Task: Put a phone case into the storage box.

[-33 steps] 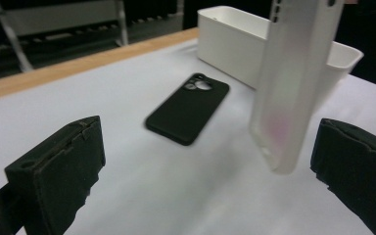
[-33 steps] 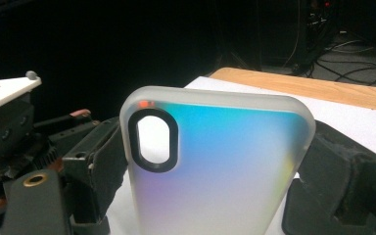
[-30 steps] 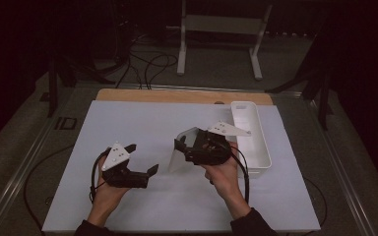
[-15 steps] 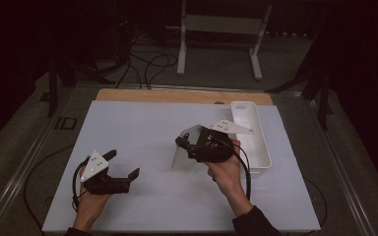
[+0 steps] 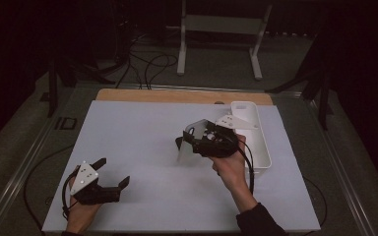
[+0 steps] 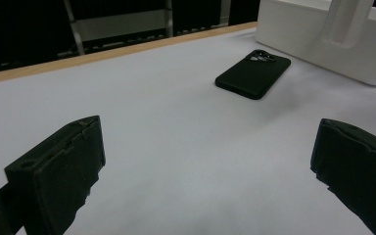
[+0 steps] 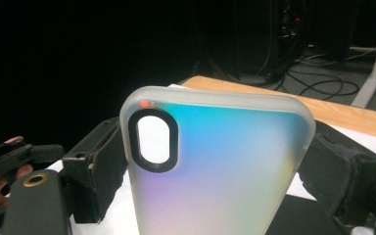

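Clamping a frosted, iridescent phone case (image 7: 215, 166) with rounded corners and an oval camera cutout, right gripper (image 5: 189, 142) above mid-table | left gripper (image 5: 113, 177) jaws wide, empty, near front-left edge | matte black phone (image 6: 253, 73) flat beside glossy white bin (image 5: 256, 137)
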A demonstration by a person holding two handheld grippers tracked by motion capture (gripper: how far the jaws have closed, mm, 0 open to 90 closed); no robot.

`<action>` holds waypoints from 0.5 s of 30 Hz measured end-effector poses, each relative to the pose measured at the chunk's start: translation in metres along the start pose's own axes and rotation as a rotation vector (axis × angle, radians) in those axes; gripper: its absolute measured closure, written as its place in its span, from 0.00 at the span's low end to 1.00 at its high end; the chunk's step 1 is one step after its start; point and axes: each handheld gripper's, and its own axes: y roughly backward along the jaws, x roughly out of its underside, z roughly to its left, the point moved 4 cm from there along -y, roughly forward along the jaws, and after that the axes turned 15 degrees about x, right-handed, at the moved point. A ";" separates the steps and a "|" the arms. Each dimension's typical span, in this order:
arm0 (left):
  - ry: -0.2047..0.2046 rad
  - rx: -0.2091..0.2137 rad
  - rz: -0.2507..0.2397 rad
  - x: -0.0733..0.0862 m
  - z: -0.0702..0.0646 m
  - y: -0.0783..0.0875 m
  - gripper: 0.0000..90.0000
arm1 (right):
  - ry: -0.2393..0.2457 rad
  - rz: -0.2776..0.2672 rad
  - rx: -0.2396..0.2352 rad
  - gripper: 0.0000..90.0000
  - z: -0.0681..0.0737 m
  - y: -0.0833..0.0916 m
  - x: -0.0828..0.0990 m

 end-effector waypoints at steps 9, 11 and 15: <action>0.018 -0.020 -0.013 0.002 0.005 0.001 0.00 | 0.025 -0.010 0.050 0.19 -0.013 -0.009 -0.013; 0.021 -0.023 -0.012 0.003 0.005 0.002 0.00 | 0.030 -0.013 0.057 0.19 -0.016 -0.010 -0.016; 0.021 -0.032 -0.012 0.003 0.006 0.002 0.00 | 0.036 -0.023 0.072 0.19 -0.020 -0.013 -0.022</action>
